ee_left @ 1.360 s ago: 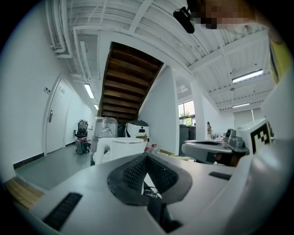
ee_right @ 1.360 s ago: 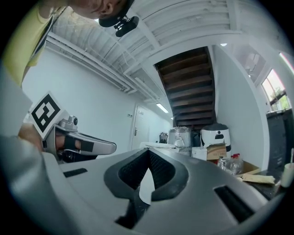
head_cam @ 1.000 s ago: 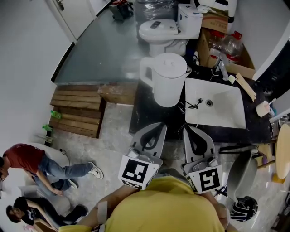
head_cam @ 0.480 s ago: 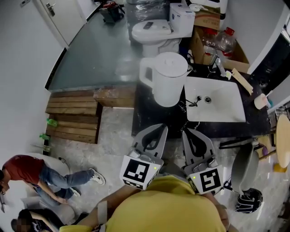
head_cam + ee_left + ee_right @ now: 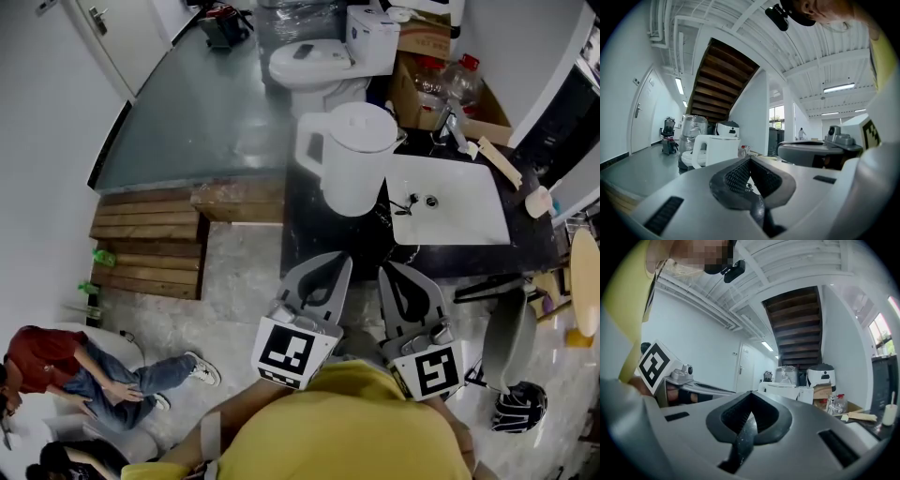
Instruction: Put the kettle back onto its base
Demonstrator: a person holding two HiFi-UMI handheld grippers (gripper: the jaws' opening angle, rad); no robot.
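One kettle (image 5: 354,157), two hand-held grippers (image 5: 330,261) (image 5: 392,270)

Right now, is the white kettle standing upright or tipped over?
Upright: the kettle stands on the dark counter, lid on top.

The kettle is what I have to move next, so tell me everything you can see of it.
The kettle is white and plastic-looking, with a round closed lid and a loop handle on the side away from the sink. It stands upright on the dark counter, close beside the sink. Nothing but the counter touches it.
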